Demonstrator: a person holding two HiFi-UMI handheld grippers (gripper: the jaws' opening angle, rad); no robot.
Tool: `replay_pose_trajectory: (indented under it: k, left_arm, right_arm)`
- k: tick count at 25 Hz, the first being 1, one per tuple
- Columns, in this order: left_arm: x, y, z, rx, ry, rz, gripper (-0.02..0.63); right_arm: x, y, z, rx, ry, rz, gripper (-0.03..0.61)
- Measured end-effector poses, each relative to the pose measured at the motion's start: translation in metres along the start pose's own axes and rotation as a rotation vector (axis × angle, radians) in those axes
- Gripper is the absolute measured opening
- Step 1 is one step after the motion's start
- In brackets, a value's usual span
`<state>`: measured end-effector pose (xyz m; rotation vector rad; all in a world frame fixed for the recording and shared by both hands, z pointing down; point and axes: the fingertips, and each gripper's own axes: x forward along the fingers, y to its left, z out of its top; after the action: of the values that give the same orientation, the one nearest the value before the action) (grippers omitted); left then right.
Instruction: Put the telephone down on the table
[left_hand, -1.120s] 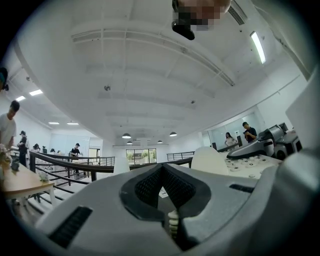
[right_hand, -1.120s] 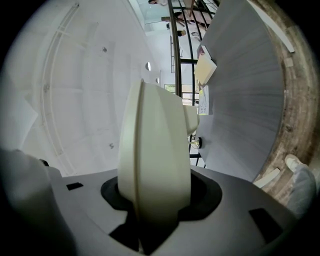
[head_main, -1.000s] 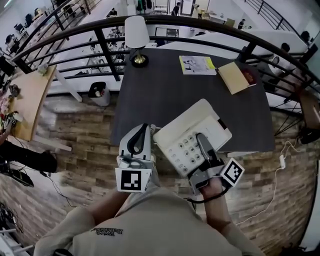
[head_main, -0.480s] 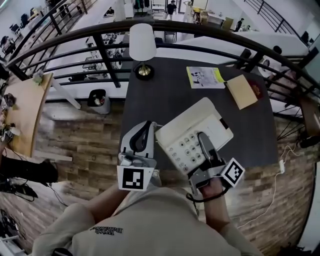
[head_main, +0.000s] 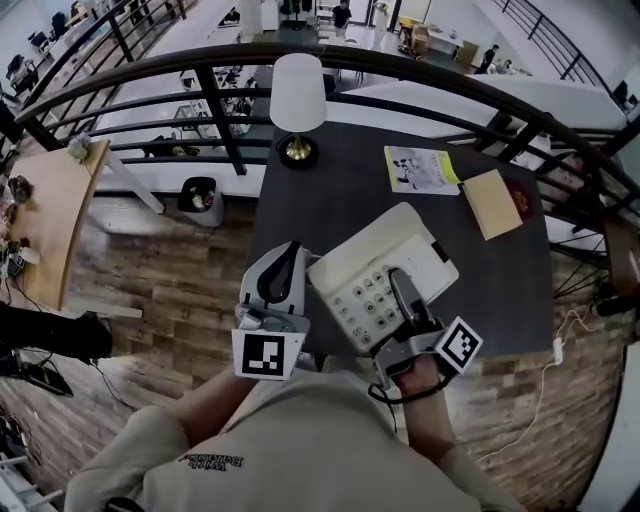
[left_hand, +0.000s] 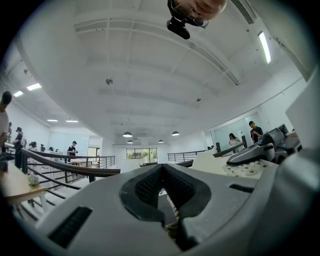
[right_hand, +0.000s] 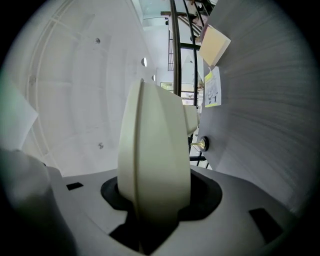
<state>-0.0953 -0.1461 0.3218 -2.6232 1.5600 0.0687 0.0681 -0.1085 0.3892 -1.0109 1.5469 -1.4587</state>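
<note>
A cream telephone (head_main: 375, 265) with a grey keypad hangs tilted over the near edge of the dark table (head_main: 340, 190). My right gripper (head_main: 400, 285) is shut on its near edge, with one jaw lying across the keys. The right gripper view shows the cream body (right_hand: 152, 150) clamped between the jaws of that gripper (right_hand: 152, 200). My left gripper (head_main: 289, 254) sits just left of the phone, its tips together. In the left gripper view a coiled cream cord (left_hand: 172, 210) is pinched in the slit of that gripper (left_hand: 162, 167), and the phone (left_hand: 250, 157) is at the right.
On the table stand a white-shaded lamp (head_main: 298, 100) at the far left, a printed sheet (head_main: 420, 168) and a tan notebook (head_main: 492, 203) at the far right. A black railing (head_main: 200, 60) curves behind it. A bin (head_main: 198, 193) and a wooden desk (head_main: 55, 215) are at the left.
Both grippers and the telephone have moved together toward the table, which now sits closer and more central in the head view. Neither grip has changed.
</note>
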Motion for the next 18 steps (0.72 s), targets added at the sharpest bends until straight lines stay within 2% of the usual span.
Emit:
replay_pose_trajectory:
  k: [8,18]
  left_arm:
    - [0.018,-0.006,-0.009,0.016,0.03,0.051,0.005]
    - [0.038,-0.021,-0.016,0.005,0.053,0.063,0.003]
  right_arm:
    - [0.01,-0.004,0.023,0.003,0.045,-0.019,0.198]
    - [0.015,-0.015,0.048,0.024,0.058,-0.048,0.198]
